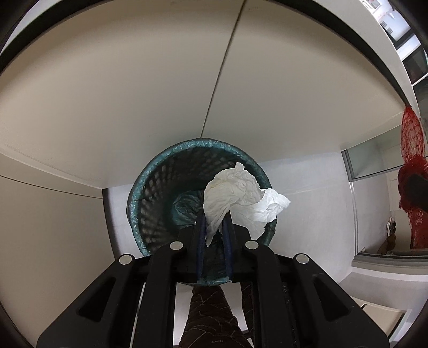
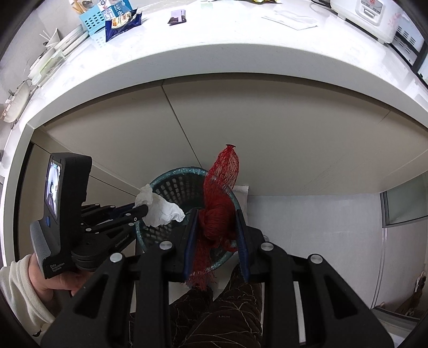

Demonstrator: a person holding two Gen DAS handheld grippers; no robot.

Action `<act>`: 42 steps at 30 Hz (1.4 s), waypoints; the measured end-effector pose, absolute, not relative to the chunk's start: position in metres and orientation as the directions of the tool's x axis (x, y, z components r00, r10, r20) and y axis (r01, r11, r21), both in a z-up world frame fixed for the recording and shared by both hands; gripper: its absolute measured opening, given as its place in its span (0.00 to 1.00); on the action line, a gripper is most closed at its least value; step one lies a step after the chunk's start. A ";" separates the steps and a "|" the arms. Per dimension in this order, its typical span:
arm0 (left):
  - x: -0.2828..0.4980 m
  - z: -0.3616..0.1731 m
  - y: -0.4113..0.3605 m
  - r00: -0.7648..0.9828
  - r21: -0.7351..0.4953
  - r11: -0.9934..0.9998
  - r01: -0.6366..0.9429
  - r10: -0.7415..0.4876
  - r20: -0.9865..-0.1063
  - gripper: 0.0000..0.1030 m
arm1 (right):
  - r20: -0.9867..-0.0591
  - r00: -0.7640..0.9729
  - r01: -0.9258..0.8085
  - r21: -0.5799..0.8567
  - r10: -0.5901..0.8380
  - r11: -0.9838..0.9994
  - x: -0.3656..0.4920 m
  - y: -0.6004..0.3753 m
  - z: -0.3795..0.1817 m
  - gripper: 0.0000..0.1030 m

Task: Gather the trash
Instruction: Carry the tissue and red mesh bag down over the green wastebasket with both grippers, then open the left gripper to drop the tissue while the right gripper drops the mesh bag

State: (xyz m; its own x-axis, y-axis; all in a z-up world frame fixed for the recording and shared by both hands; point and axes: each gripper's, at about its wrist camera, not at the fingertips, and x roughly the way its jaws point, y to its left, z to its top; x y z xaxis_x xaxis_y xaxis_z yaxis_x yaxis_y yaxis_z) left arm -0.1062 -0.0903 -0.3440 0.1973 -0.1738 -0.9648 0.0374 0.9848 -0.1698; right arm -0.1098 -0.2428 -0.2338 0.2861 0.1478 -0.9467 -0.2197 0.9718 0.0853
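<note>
Step in hand: both pieces of trash carried to the bin, neither dropped yet.
Left gripper (image 1: 215,222): pinching a crumpled white tissue (image 1: 238,195), which fans out beyond the fingertips.
Right gripper (image 2: 216,216): clamped on a bunched red mesh bag (image 2: 219,192); its tail hangs back behind the pads.
Bin (image 1: 149,192): green lined basket, directly ahead of and below both sets of fingers.
Next move, likely: spread the fingers over the opening; the clingy mesh may snag on a pad.

A home kitchen: a white countertop (image 2: 214,53) holding a rice cooker (image 2: 374,18), snack packets (image 2: 121,22) and dishes (image 2: 50,59).
</note>
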 end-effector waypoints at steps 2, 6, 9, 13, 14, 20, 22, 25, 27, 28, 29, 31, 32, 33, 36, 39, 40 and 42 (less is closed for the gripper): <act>-0.108 -0.344 -0.093 0.198 -0.171 0.984 0.044 -0.177 -0.964 0.13 | -0.947 0.284 -0.220 0.086 0.148 0.972 -0.110 -0.241 -0.235 0.25; -0.109 -0.343 -0.098 0.188 -0.167 0.985 0.053 -0.174 -0.967 0.20 | -0.948 0.282 -0.222 0.086 0.148 0.971 -0.107 -0.237 -0.235 0.25; -0.108 -0.343 -0.098 0.188 -0.170 0.984 0.053 -0.178 -0.966 0.34 | -0.948 0.283 -0.221 0.085 0.148 0.972 -0.107 -0.239 -0.235 0.25; -0.107 -0.341 -0.098 0.198 -0.167 0.985 0.049 -0.174 -0.965 0.45 | -0.948 0.283 -0.215 0.084 0.144 0.973 -0.106 -0.240 -0.235 0.25; -0.107 -0.341 -0.098 0.199 -0.164 0.985 0.049 -0.171 -0.965 0.48 | -0.948 0.284 -0.215 0.084 0.144 0.973 -0.106 -0.240 -0.235 0.25; -0.106 -0.328 -0.088 0.251 -0.163 0.986 0.018 -0.163 -0.954 0.74 | -0.948 0.281 -0.212 0.088 0.147 0.973 -0.106 -0.240 -0.238 0.25; -0.106 -0.317 -0.083 0.278 -0.156 0.988 0.012 -0.153 -0.948 0.80 | -0.948 0.281 -0.212 0.091 0.150 0.973 -0.105 -0.240 -0.238 0.25; -0.106 -0.298 -0.074 0.324 -0.161 0.987 0.002 -0.153 -0.934 0.88 | -0.949 0.276 -0.211 0.097 0.155 0.973 -0.105 -0.238 -0.241 0.25; -0.105 -0.286 -0.065 0.347 -0.168 0.985 -0.023 -0.150 -0.926 0.92 | -0.949 0.272 -0.215 0.101 0.159 0.972 -0.104 -0.236 -0.242 0.25; -0.104 -0.281 -0.060 0.356 -0.178 0.984 -0.030 -0.156 -0.921 0.93 | -0.949 0.273 -0.217 0.102 0.161 0.971 -0.104 -0.234 -0.242 0.25; -0.104 -0.275 -0.056 0.366 -0.174 0.984 -0.035 -0.150 -0.919 0.94 | -0.948 0.272 -0.220 0.108 0.167 0.969 -0.104 -0.232 -0.242 0.25; -0.104 -0.263 -0.049 0.387 -0.166 0.985 -0.039 -0.138 -0.912 0.94 | -0.946 0.270 -0.229 0.116 0.177 0.966 -0.103 -0.227 -0.243 0.25; -0.105 -0.257 -0.045 0.396 -0.160 0.986 -0.044 -0.130 -0.909 0.94 | -0.946 0.267 -0.235 0.120 0.182 0.965 -0.103 -0.224 -0.244 0.25; -0.106 -0.251 -0.041 0.402 -0.155 0.987 -0.049 -0.123 -0.907 0.94 | -0.946 0.265 -0.242 0.122 0.186 0.963 -0.103 -0.221 -0.244 0.25; -0.113 -0.235 -0.029 0.428 -0.157 0.986 -0.056 -0.118 -0.896 0.94 | -0.945 0.259 -0.253 0.131 0.198 0.959 -0.103 -0.215 -0.246 0.25; -0.120 -0.222 -0.018 0.448 -0.150 0.986 -0.067 -0.104 -0.888 0.94 | -0.944 0.257 -0.266 0.138 0.208 0.954 -0.104 -0.208 -0.248 0.25; -0.121 -0.219 -0.015 0.451 -0.148 0.986 -0.071 -0.101 -0.887 0.94 | -0.943 0.256 -0.275 0.139 0.212 0.951 -0.105 -0.204 -0.249 0.25; -0.125 -0.214 -0.006 0.459 -0.153 0.985 -0.081 -0.099 -0.883 0.94 | -0.943 0.252 -0.286 0.144 0.219 0.947 -0.106 -0.199 -0.251 0.25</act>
State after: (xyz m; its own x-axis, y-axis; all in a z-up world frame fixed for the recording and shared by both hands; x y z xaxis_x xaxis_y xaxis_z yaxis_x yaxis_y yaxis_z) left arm -0.1252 -0.0060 -0.2142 0.4586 -0.0993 -0.8831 -0.0813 0.9849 -0.1529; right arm -0.1062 -0.1995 -0.2508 0.2518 0.2190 -0.9427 -0.2863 0.9473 0.1436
